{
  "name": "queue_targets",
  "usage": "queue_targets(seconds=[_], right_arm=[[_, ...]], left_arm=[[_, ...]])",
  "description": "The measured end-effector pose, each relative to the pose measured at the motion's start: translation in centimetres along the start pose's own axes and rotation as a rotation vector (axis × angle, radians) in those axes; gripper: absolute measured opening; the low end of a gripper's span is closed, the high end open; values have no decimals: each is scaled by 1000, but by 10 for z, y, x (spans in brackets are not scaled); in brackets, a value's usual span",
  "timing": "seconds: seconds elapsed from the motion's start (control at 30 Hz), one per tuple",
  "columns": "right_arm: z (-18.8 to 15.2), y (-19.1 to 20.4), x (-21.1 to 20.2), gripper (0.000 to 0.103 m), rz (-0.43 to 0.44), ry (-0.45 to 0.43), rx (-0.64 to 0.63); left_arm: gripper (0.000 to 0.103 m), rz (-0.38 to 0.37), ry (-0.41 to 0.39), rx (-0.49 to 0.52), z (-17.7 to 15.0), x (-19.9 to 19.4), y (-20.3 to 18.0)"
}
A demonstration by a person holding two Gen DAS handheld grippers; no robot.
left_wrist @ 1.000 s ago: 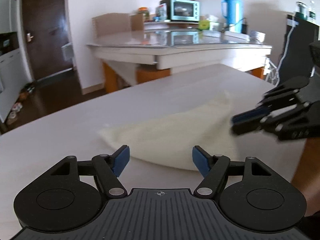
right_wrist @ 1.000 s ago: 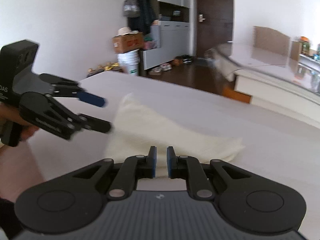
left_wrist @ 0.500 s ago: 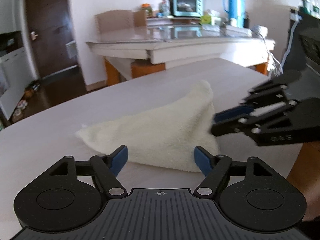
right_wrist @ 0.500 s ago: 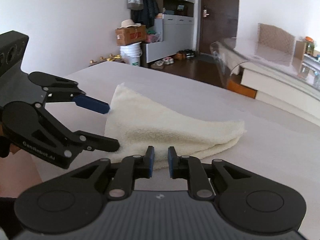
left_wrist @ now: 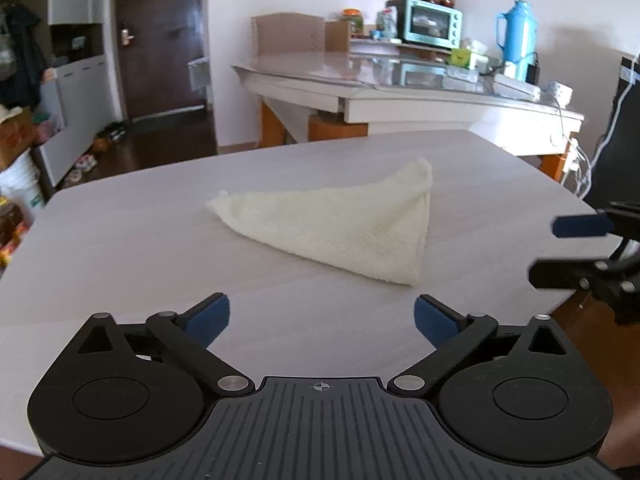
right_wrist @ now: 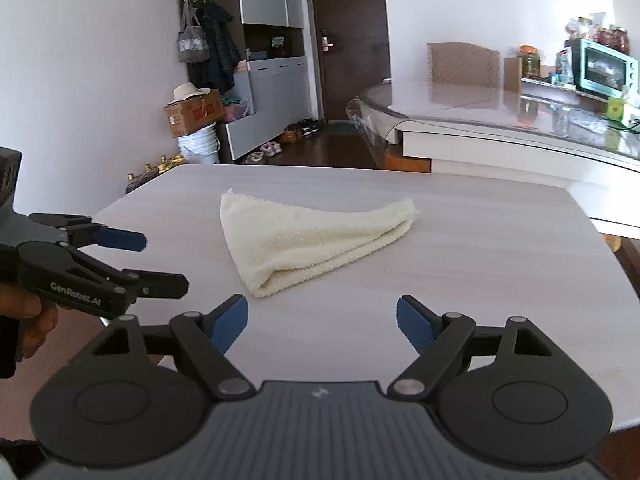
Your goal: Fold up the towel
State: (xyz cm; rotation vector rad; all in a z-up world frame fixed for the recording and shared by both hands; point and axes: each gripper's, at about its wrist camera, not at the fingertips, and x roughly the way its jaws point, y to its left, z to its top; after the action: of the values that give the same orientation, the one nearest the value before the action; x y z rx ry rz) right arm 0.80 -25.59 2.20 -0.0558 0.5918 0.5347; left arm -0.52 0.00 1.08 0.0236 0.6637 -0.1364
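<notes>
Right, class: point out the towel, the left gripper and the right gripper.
towel [left_wrist: 340,224], left wrist view, middle of its folded top layer
left gripper [left_wrist: 322,318], left wrist view, gap between its tips
right gripper [right_wrist: 322,322], right wrist view, gap between its tips
</notes>
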Motion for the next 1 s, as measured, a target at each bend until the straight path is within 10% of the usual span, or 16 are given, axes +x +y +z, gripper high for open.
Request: queue_targets(seconds=[1.0], right_arm=[[-11, 33, -39, 102, -32, -27, 10]], left_arm=[[103, 131, -54, -2, -21, -64, -13]])
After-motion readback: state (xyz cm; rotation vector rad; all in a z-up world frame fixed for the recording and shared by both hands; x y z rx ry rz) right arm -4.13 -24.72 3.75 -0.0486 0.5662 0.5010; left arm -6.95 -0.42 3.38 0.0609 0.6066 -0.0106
